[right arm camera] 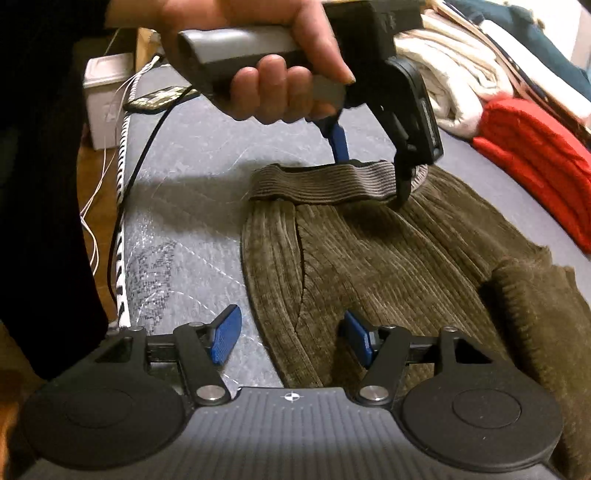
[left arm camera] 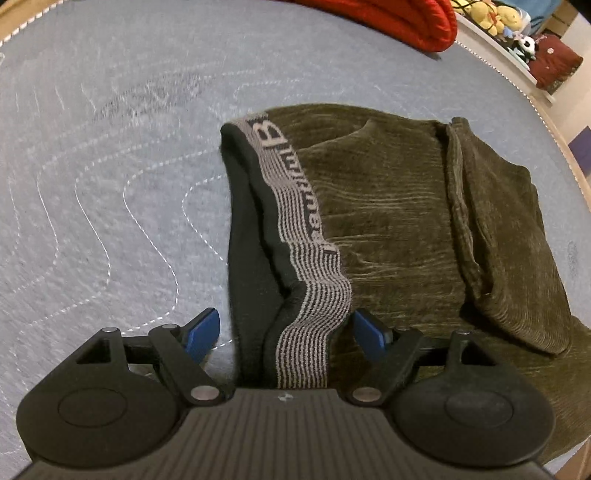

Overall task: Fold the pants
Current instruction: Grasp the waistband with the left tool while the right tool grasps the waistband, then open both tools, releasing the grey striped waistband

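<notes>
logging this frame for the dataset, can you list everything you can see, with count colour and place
pants: one, olive corduroy, folded on the mattress
waistband: one, grey with black stripes and lettering, at the pants' end under the left gripper
mattress: one, grey-blue quilted, under everything
red knit: one, red, on the mattress beyond the pants
white fabric: a pile, cream, behind the red knit
plush toys: several, mostly yellow, on a shelf off the mattress
black cable: one, along the mattress edge
left gripper: one, black, blue pads, open astride the waistband
right gripper: one, same, open over the pants' edge
hand: one, holding the left gripper's grey handle
</notes>
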The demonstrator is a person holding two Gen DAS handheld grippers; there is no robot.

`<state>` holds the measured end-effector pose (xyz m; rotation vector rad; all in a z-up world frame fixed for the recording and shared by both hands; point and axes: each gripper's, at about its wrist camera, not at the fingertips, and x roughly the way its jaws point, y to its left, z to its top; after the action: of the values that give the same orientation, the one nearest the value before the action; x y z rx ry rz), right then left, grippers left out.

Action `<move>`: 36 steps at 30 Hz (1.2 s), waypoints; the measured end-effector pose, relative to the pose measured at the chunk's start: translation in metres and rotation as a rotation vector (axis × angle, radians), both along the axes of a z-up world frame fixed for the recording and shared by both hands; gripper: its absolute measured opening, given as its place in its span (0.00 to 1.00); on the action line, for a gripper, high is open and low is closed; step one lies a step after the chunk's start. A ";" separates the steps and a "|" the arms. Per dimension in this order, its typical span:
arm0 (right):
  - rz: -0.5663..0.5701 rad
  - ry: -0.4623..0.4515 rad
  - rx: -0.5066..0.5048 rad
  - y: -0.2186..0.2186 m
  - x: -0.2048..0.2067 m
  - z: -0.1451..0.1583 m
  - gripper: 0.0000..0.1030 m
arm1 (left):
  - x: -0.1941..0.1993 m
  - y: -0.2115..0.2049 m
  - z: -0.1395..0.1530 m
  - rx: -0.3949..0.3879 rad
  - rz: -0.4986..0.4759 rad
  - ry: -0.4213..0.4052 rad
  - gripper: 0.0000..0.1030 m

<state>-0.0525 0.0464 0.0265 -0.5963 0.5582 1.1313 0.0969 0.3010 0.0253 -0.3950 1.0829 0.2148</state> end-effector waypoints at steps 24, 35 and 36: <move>0.115 0.103 0.018 -0.007 -0.009 0.020 0.22 | -0.045 -0.011 0.019 0.115 0.074 0.049 0.44; -0.245 0.137 0.310 -0.071 0.065 0.072 0.50 | -0.033 -0.031 0.053 0.058 0.026 -0.180 0.52; -0.331 0.143 0.344 -0.083 0.082 0.075 0.50 | -0.023 -0.033 0.037 0.054 0.002 -0.082 0.51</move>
<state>0.0296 -0.0369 0.1016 -0.1186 0.5456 0.9304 0.0738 0.2685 0.0623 -0.3529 0.9945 0.2273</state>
